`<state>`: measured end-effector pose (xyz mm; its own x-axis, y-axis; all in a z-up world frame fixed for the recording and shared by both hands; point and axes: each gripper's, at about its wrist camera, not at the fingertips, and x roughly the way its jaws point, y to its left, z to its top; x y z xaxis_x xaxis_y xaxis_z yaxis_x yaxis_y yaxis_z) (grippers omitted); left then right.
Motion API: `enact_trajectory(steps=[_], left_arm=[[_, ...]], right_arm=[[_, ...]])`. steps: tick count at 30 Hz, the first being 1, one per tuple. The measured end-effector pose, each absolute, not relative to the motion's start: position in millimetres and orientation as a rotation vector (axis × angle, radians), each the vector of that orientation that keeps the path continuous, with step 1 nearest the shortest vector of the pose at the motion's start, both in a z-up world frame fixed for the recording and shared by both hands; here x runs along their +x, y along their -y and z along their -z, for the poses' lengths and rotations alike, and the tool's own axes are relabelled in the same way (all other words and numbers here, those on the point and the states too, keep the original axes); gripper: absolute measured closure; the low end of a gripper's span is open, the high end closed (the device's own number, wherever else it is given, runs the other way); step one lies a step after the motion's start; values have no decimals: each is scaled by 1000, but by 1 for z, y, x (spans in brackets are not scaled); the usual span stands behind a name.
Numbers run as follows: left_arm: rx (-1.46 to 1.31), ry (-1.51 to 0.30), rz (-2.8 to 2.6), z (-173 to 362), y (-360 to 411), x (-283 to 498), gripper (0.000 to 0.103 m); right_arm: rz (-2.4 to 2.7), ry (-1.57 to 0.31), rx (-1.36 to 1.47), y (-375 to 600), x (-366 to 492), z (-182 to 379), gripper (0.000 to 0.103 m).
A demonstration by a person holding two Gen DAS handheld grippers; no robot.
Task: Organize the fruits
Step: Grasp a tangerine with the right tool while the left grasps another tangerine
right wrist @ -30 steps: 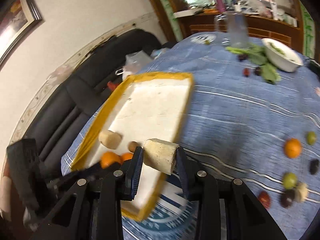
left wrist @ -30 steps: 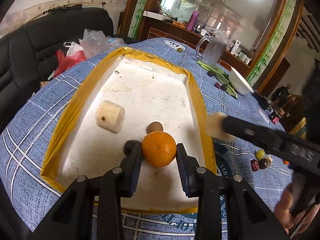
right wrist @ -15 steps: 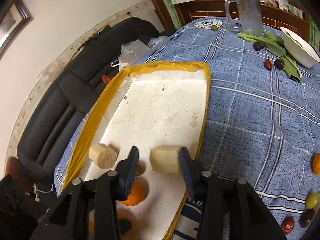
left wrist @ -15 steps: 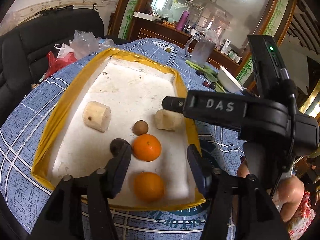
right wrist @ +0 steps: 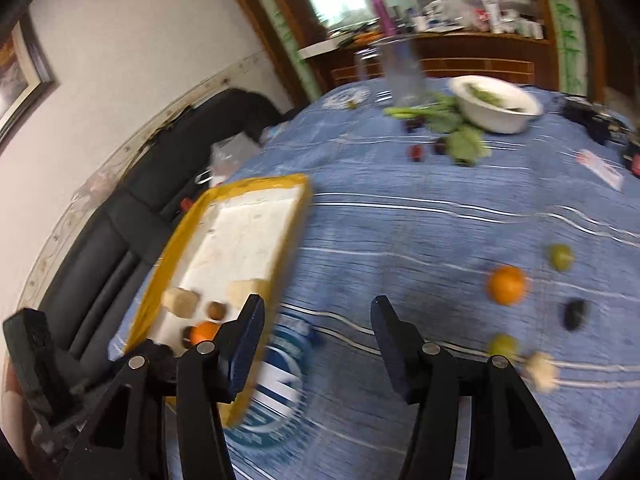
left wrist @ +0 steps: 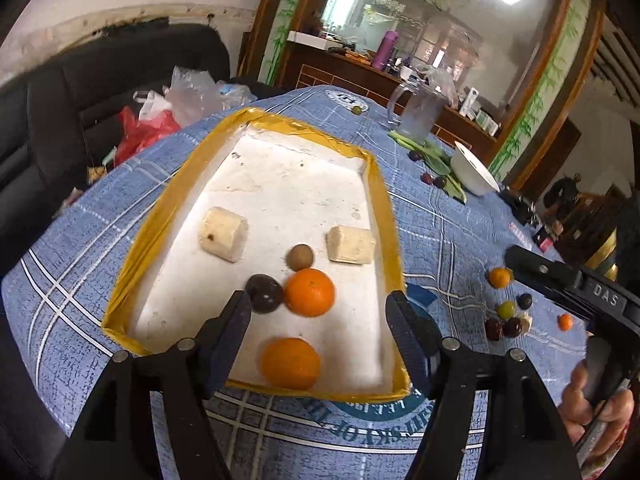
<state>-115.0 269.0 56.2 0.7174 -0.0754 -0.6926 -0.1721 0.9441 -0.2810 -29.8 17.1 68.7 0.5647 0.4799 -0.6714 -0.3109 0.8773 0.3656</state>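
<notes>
Both your left hand-held gripper (left wrist: 318,314) and right hand-held gripper (right wrist: 316,326) are spread, empty. Ahead-right of the right one, the mandarin (right wrist: 506,285), probably light and firm though blurred, needs a gentle pinch across its middle.

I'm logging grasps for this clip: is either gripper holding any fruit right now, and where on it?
Nothing is held. The left gripper stands open above the tray, and the right gripper stands open over the tablecloth.

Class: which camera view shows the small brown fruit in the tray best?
The left wrist view: the brown fruit sits sharp and whole in the tray, above an orange. The right wrist view shows it small and blurred.
</notes>
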Motion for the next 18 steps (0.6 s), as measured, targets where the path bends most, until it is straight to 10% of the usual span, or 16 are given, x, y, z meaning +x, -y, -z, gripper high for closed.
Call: enact_trajectory(steps=[18], left_arm=[[-80,-749,-32,-78,-182,-127,24]], right_arm=[[-279,-804,276,122,-65,-57,44]])
